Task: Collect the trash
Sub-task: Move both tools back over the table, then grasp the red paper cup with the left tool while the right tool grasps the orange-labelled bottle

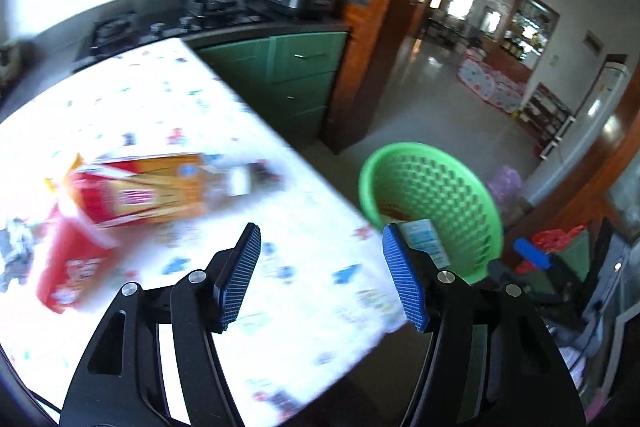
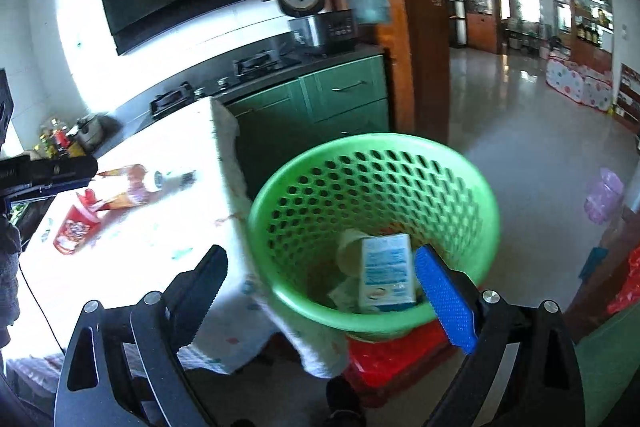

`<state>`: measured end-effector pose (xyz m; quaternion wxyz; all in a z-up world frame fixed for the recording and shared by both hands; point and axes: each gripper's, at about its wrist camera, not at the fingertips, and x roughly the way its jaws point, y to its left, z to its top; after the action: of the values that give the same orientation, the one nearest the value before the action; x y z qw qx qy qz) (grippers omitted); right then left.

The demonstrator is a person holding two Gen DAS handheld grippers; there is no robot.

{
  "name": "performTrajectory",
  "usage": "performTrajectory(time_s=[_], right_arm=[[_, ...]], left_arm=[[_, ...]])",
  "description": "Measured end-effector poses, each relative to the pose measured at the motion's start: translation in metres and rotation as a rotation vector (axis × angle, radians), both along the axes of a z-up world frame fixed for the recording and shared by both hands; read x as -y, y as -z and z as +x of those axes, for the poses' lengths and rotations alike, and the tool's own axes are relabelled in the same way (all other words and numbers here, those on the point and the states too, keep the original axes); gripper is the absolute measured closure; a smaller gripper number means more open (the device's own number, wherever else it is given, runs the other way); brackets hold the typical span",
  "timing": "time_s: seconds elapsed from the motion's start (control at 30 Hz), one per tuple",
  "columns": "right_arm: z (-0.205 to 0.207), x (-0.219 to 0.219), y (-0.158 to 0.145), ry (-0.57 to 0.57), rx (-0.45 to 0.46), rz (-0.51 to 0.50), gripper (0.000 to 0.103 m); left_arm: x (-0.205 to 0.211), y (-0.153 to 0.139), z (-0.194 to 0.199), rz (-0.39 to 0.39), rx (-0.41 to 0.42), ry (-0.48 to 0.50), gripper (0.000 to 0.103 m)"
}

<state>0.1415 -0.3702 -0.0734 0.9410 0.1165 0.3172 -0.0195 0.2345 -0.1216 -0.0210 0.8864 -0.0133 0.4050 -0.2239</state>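
Tabletop [image 1: 304,243]: being worked over near its corner edge, under a patterned cloth.
Left claw [image 1: 320,275]: being held apart, empty; best lowered squarely.
Right claw [image 2: 320,295]: being held apart above the basket.
Trash: red cup [image 1: 68,267] and orange carton [image 1: 160,187] are lying leftward.
Basket [image 2: 472,179]: standing beyond the edge, open floor behind.

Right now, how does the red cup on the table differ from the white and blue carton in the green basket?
The red cup lies tipped over on the table; the white and blue carton stands roughly upright inside the green basket. The cup is still uncollected, the carton already binned. The cup is round, the carton boxy. Neither is held by any fingers.
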Motion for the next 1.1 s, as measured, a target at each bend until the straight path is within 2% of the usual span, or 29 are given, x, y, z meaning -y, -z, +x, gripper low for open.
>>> performTrajectory(time_s=[0.23,0.37,0.5,0.77,1.1], right_arm=[[0.023,-0.041,-0.009,-0.103,0.001,-0.007,0.011],[0.036,-0.062,-0.012,-0.166,-0.008,-0.001,0.011],[0.051,-0.084,-0.016,-0.235,-0.021,-0.005,0.011],[0.090,-0.132,-0.024,-0.384,-0.057,-0.097,0.011],[0.137,-0.177,-0.025,-0.521,-0.096,-0.216,0.011]], left_arm=[[-0.068,-0.003,0.005,0.065,0.025,-0.114,0.034],[-0.106,0.004,0.016,0.113,0.017,-0.170,0.032],[-0.135,0.016,0.025,0.161,0.007,-0.193,0.026],[-0.171,0.039,0.043,0.217,-0.035,-0.183,0.020],[-0.176,0.059,0.067,0.292,-0.061,-0.123,0.014]])
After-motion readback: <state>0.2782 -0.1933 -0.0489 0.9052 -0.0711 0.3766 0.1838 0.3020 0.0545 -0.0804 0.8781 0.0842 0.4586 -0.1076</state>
